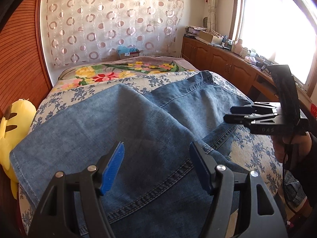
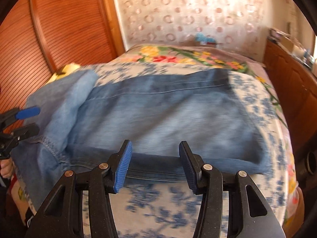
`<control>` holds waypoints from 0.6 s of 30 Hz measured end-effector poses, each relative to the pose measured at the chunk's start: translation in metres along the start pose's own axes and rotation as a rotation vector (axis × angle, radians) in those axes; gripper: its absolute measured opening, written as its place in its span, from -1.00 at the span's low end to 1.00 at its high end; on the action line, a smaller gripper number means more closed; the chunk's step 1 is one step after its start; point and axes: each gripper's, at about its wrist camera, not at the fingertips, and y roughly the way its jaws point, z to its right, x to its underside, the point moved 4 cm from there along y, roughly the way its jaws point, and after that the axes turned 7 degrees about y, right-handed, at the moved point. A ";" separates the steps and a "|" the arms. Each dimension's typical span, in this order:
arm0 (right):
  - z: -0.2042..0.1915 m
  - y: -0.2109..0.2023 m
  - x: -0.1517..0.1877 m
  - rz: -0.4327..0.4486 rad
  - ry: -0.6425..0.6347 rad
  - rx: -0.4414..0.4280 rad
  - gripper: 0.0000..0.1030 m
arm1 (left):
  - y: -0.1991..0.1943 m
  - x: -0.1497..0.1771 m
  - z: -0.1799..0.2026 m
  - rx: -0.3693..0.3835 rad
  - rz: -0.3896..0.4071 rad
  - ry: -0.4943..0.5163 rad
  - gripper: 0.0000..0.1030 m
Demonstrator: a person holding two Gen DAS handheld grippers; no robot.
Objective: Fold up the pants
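Blue denim pants [image 1: 138, 123] lie spread across the bed, one leg lapped over the other; the right wrist view, blurred by motion, shows them [image 2: 158, 115] flat with a paler fold at the left. My left gripper [image 1: 156, 146] hovers open just above the denim near a stitched seam, nothing between its blue pads. My right gripper [image 2: 155, 144] is open too, over the near hem of the pants. It also appears at the right of the left wrist view [image 1: 229, 113], sideways above the pants' edge, jaws apart. The left gripper [image 2: 31, 120] shows at the left edge of the right wrist view.
The bed [image 1: 255, 150] has a blue-flowered sheet and a bright floral blanket [image 1: 122, 71] at the far end. A yellow plush toy [image 1: 11, 134] sits at the left edge. Wooden cabinets [image 1: 218, 59] with clutter run under the window at right; a slatted wooden door [image 2: 59, 29] stands at left.
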 end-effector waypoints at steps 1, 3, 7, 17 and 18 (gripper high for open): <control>-0.007 0.003 0.002 -0.011 -0.013 -0.014 -0.03 | -0.001 0.001 0.000 -0.001 0.000 -0.001 0.32; -0.017 0.006 0.005 -0.026 -0.031 -0.036 -0.03 | -0.002 0.002 -0.002 -0.002 0.004 -0.007 0.32; -0.031 0.013 0.012 -0.064 -0.072 -0.062 -0.03 | -0.004 0.007 -0.006 -0.004 0.000 -0.017 0.32; -0.032 0.016 0.020 -0.093 -0.127 -0.043 -0.89 | -0.003 0.011 -0.009 -0.003 -0.009 -0.023 0.32; -0.030 0.014 0.021 -0.094 -0.126 -0.045 -0.97 | -0.003 0.012 -0.008 -0.004 -0.010 -0.024 0.32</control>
